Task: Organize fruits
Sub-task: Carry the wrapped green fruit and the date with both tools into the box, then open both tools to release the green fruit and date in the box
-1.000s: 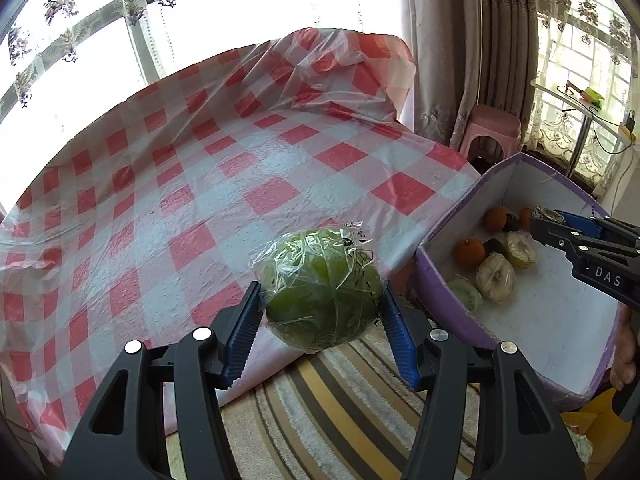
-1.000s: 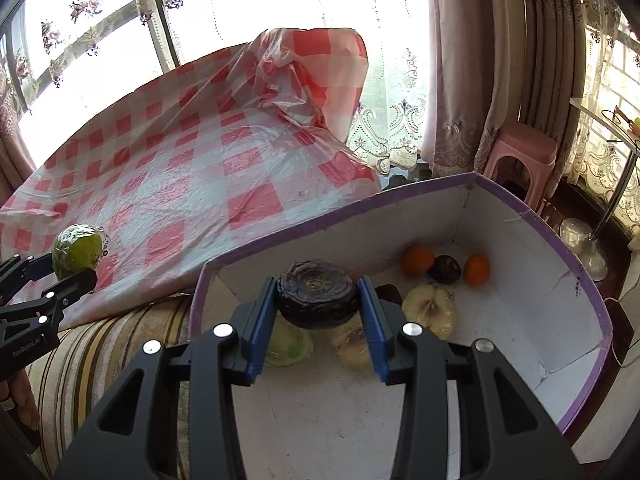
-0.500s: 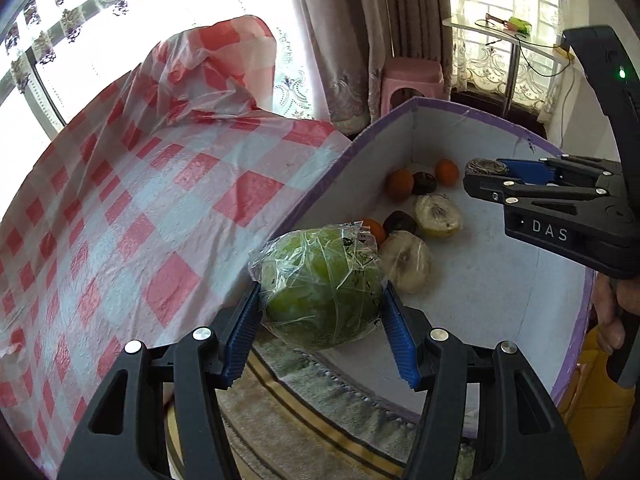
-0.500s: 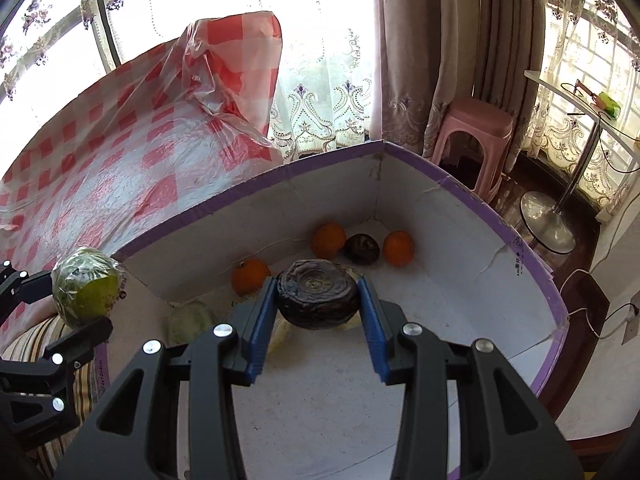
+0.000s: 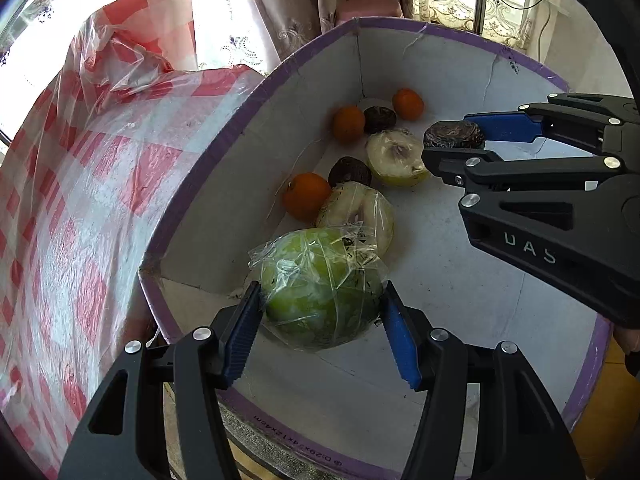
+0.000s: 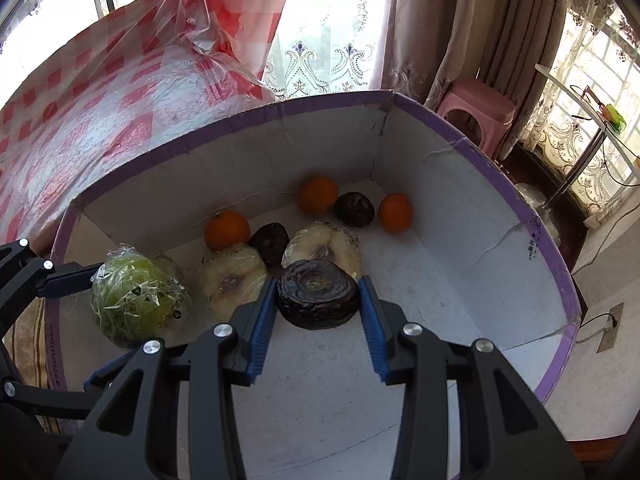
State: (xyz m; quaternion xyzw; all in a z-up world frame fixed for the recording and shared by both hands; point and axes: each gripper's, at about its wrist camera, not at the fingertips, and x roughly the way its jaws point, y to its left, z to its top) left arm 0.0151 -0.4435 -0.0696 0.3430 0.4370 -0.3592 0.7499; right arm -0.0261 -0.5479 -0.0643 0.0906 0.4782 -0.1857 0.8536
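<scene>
My left gripper is shut on a green fruit wrapped in clear film, held just inside the near left corner of a white box with a purple rim. The same green fruit shows at the left of the right wrist view. My right gripper is shut on a dark wrinkled fruit above the box floor; that dark fruit and the right gripper appear at the right in the left wrist view. On the floor lie oranges, dark fruits and wrapped pale halves.
A table under a red-and-white checked cloth with plastic film adjoins the box on the left. A pink stool, curtains and a glass side table stand beyond the box. The near part of the box floor is bare.
Both grippers have come down over the box with their fruits. The left one swung from above the checked cloth to inside the box's near corner; the right one sank toward the floor.
</scene>
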